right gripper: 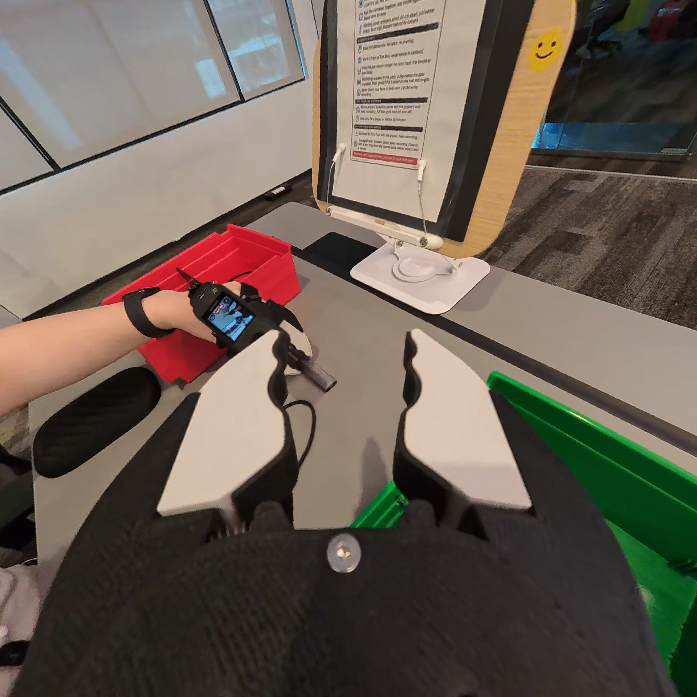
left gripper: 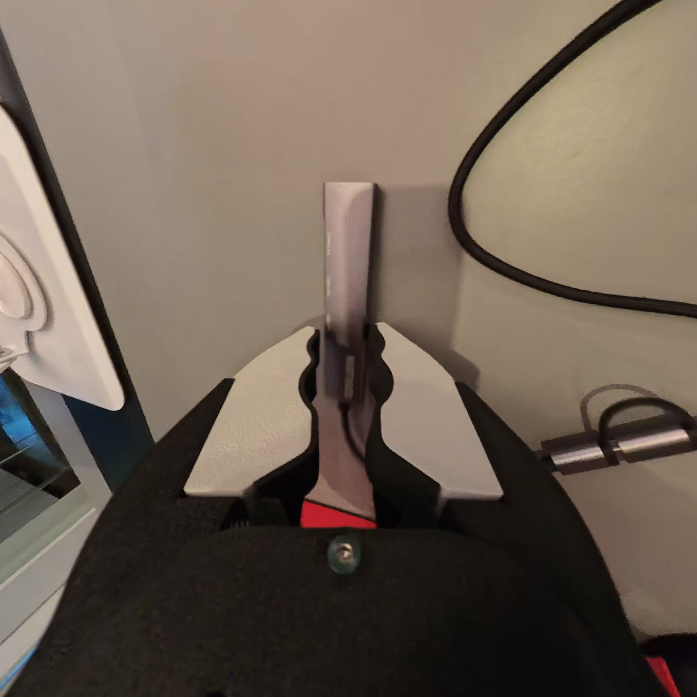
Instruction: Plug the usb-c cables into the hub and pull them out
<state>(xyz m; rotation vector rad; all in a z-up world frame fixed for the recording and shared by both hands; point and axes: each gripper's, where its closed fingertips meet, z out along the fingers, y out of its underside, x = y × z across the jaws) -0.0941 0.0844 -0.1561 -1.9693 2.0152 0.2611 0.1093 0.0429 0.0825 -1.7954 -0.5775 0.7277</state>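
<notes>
In the left wrist view my left gripper (left gripper: 342, 332) is shut on a slim grey USB hub (left gripper: 349, 256) that sticks out forward between the jaws, just above the grey table. A black cable (left gripper: 501, 260) loops on the table to its right. A grey cable plug with a small adapter (left gripper: 611, 449) lies at the right edge. In the right wrist view my right gripper (right gripper: 343, 350) is open and empty above the table. The left gripper (right gripper: 298, 350) shows there farther off, held by a hand, with the hub (right gripper: 320, 377) in its jaws and a black cable (right gripper: 307, 426) trailing from it.
A red bin (right gripper: 241, 264) stands behind the left hand. A green bin (right gripper: 603, 464) lies at the right under my right gripper. A sign board on a white stand (right gripper: 422, 279) is at the table's far side. A black chair armrest (right gripper: 94, 418) is at the left. About 30 cm separates my left fingertips from my right.
</notes>
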